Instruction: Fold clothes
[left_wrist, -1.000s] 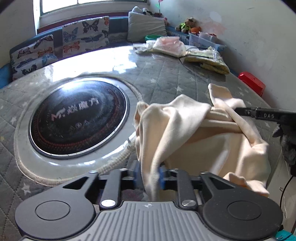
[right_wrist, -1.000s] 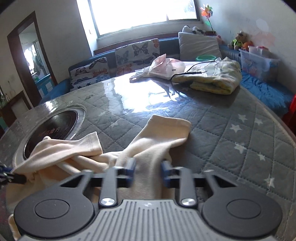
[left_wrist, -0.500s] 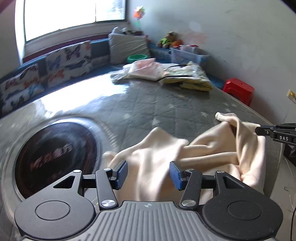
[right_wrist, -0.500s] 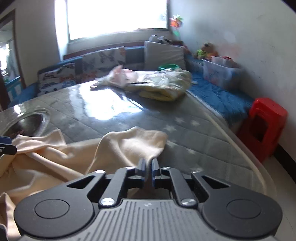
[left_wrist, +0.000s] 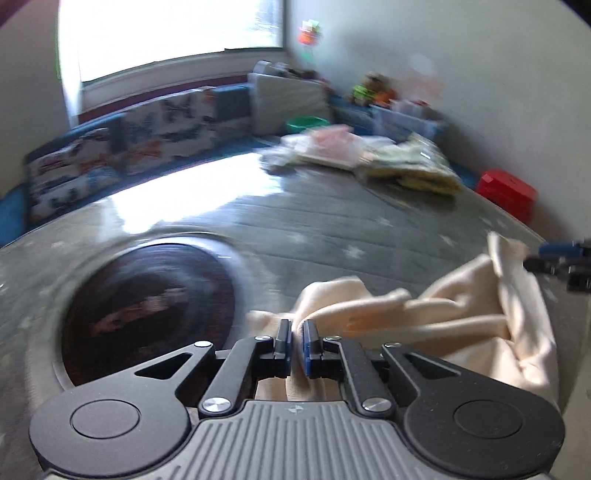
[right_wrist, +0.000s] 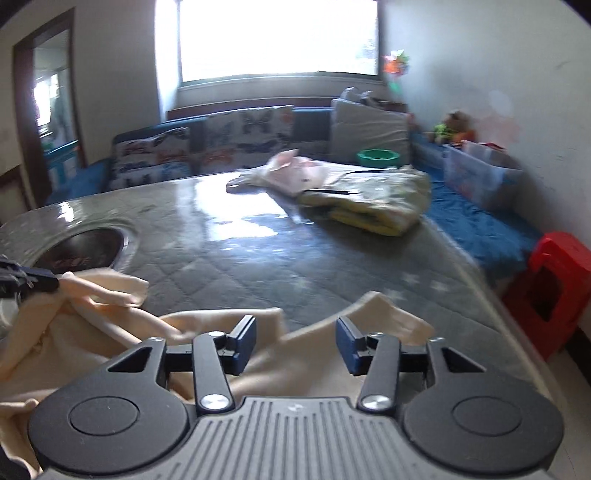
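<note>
With your left hand-held gripper (left_wrist: 296, 341) pinched shut on the cream garment (left_wrist: 436, 317) bunched at the counter's (right_wrist: 295, 254) six-o'clock edge, your right hand-held gripper (right_wrist: 295, 345) was opening, cloth loose between its jaws, so regripping a clean hem looked wise.

soft matt cream cloth garment (left_wrist: 436, 317) lies crumpled on a quilted grey table cover (left_wrist: 332, 229) that shines glossy, perhaps under clear plastic, beside a glossy black glass-like disc (left_wrist: 147, 306) set in it.
</note>
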